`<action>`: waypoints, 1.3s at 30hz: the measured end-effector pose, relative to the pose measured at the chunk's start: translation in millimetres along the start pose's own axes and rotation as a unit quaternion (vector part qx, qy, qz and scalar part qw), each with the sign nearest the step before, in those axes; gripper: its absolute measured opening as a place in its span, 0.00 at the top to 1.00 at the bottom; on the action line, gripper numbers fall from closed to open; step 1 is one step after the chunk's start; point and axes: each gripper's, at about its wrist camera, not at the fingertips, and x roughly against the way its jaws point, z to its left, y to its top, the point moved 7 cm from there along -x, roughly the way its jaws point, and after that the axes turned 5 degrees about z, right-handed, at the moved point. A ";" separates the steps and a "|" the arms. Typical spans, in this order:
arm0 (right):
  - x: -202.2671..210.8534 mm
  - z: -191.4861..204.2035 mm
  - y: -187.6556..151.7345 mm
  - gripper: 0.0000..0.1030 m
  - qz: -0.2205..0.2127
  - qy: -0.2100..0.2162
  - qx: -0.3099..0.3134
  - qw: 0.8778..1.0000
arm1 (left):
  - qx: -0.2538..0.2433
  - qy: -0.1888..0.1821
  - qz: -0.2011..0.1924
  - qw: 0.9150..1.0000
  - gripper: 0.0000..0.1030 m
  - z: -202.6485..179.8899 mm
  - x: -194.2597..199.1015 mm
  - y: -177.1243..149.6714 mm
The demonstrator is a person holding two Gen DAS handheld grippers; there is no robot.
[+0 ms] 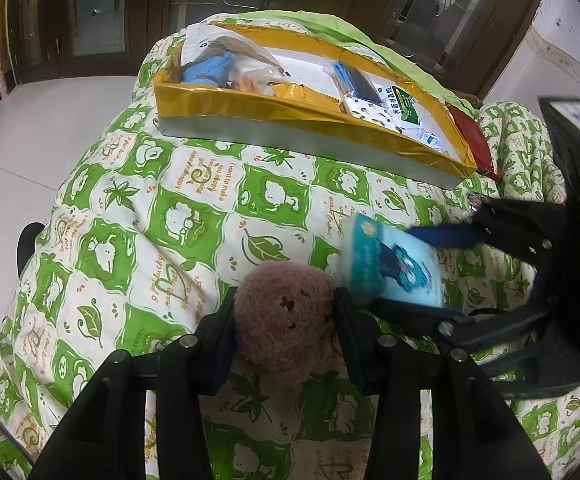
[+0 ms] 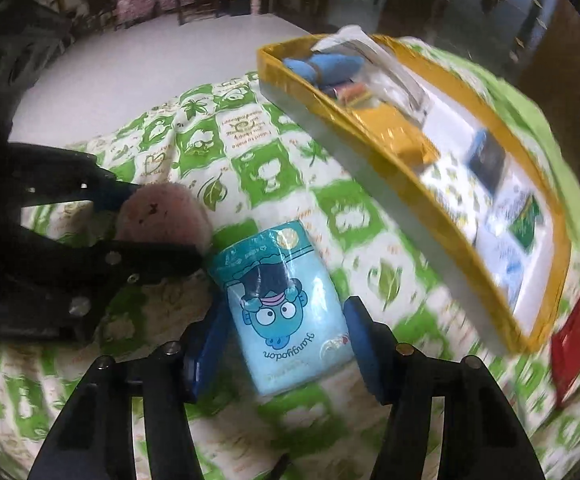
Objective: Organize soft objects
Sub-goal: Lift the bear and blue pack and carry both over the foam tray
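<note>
My left hand-held gripper (image 1: 285,312) is pinching a pink plush ball (image 1: 283,320), both pads pressed into its sides, low over the quilt. My right hand-held gripper (image 2: 285,344) is spread around a light-blue tissue pack (image 2: 285,312); pack sits between the pads w/ a gap on the right side, can't tell if the left pad touches. Pack lies just right of the plush ball, nearly touching it.

Both rest on a green & white quilt (image 1: 169,208) w/ sheep and leaf squares, draped over the surface. Readable on the quilt: "I want to make you happy". Pack shows a blue cartoon face and "Hangyodon".

Farther back sits a gold-rimmed tray (image 1: 290,108) w/ white sides. Inside: a blue fuzzy item (image 1: 209,68) at the far-left end, clear plastic bags, small packets toward the right; print there too small to read. A red packet (image 1: 476,140) lies just beyond the tray's right end.

Room: pale floor (image 1: 29,128) on the left, dark wood doors w/ glass panels (image 1: 97,8) behind.
</note>
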 end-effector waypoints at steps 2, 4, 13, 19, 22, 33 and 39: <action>2.9 -0.1 -9.4 0.40 0.002 0.008 -0.025 1.000 | -0.002 0.002 -0.001 1.000 0.57 -0.1 0.4 -0.7; 6.6 0.5 -20.0 0.40 0.004 0.011 -0.057 0.998 | -0.004 0.004 -0.001 1.000 0.57 -0.6 0.7 -1.0; 18.5 8.2 -51.9 0.39 0.003 0.018 -0.136 0.991 | -0.012 0.014 -0.003 1.000 0.57 -2.7 0.4 -2.1; 17.7 7.2 -53.8 0.39 0.001 0.012 -0.138 0.990 | -0.018 0.023 -0.005 1.000 0.57 -3.7 -0.4 -3.5; 14.6 8.6 -50.3 0.39 0.000 0.010 -0.137 0.990 | -0.021 0.028 -0.005 0.999 0.57 -3.8 -0.9 -3.7; 16.5 7.8 -49.7 0.40 -0.007 0.010 -0.141 0.990 | -0.014 0.033 -0.017 0.999 0.59 -2.8 2.5 -3.6; 25.0 5.0 -46.0 0.43 -0.027 0.005 -0.145 0.989 | -0.020 0.026 -0.036 0.999 0.60 -8.3 11.5 -2.8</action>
